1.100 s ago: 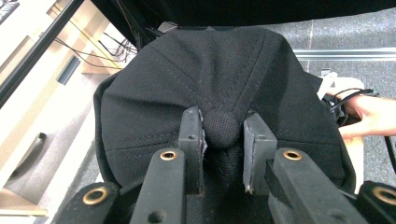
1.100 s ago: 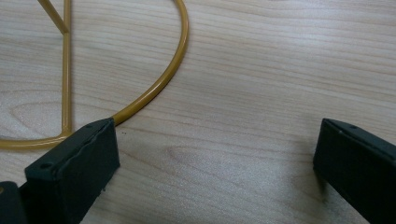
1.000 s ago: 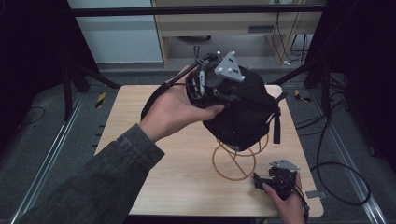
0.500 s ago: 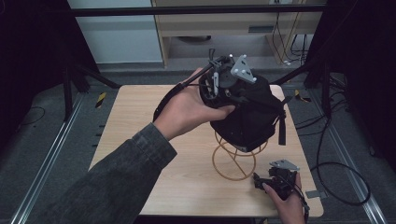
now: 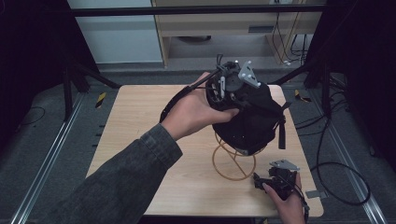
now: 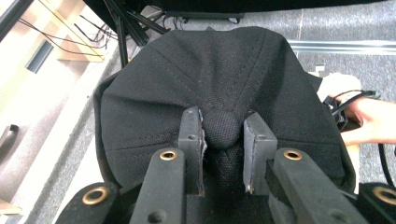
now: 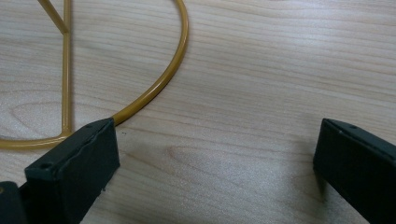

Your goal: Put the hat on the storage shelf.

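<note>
- Black fabric of a cap (image 6: 219, 88) is pinched at its crown button (image 6: 221, 128) between the jaws of the left tool (image 5: 223, 84), which are closed on that button.
- The cap is draped over a gold wire stand (image 5: 233, 161) below the left tool.
- The right tool (image 7: 215, 163) is held with its jaws wide apart, low over bare wood beside the stand's ring base (image 7: 154, 88).
- The light wooden table (image 5: 135, 121) is largely open left of both tools; its near right corner lies just beside the right tool (image 5: 275, 179).
- No writing can be read.
- Grey floor (image 5: 46, 140) and cables (image 5: 336, 168) surround the table.
</note>
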Tool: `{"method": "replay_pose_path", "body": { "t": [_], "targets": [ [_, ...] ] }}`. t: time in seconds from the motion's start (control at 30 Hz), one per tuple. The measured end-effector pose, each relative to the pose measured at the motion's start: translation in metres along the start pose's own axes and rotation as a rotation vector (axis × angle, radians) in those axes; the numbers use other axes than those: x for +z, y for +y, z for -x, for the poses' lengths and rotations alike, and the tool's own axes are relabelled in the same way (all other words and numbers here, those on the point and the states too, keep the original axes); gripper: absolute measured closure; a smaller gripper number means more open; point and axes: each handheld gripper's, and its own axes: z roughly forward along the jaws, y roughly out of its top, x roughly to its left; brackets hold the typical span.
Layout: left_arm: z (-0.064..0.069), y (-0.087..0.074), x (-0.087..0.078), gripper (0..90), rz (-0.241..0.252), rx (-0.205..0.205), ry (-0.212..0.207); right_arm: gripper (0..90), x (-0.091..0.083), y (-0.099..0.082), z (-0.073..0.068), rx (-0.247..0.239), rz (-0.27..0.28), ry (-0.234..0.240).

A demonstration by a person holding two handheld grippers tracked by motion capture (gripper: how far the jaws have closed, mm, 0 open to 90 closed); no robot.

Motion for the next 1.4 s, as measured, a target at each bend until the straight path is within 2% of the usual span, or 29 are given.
{"method": "replay_pose_path", "body": {
  "t": [0.23,0.3,0.37,0.47,0.63,0.97,1.2,1.4],
  "targets": [
    [0.001,-0.001,0.012,72.7,-0.019,-0.001,-0.002,0.4,0.000,0.000,0.000,-0.001,-0.002,0.002],
    [0.002,-0.003,0.021,72.5,-0.041,0.003,0.004,0.4,0.000,0.000,0.000,-0.001,-0.003,0.002],
    [0.001,-0.004,0.024,72.5,-0.044,0.001,0.003,0.4,0.000,0.000,0.000,-0.001,-0.002,0.002],
    [0.000,-0.008,0.032,72.5,-0.049,-0.016,-0.013,0.4,0.000,0.000,0.000,-0.001,-0.003,0.001],
    [0.004,-0.011,0.042,72.0,-0.063,-0.015,-0.023,0.4,0.000,0.000,0.000,0.000,-0.003,0.002],
    [0.004,-0.019,0.052,71.0,-0.067,-0.036,-0.037,0.4,0.000,0.000,0.000,-0.003,-0.002,-0.002],
    [0.006,-0.021,0.057,70.5,-0.072,-0.036,-0.051,0.4,0.000,0.000,0.000,-0.003,-0.003,-0.001],
    [0.007,-0.025,0.061,69.7,-0.065,-0.044,-0.049,0.4,0.000,0.000,0.000,-0.006,-0.001,-0.002]
  ]
}}
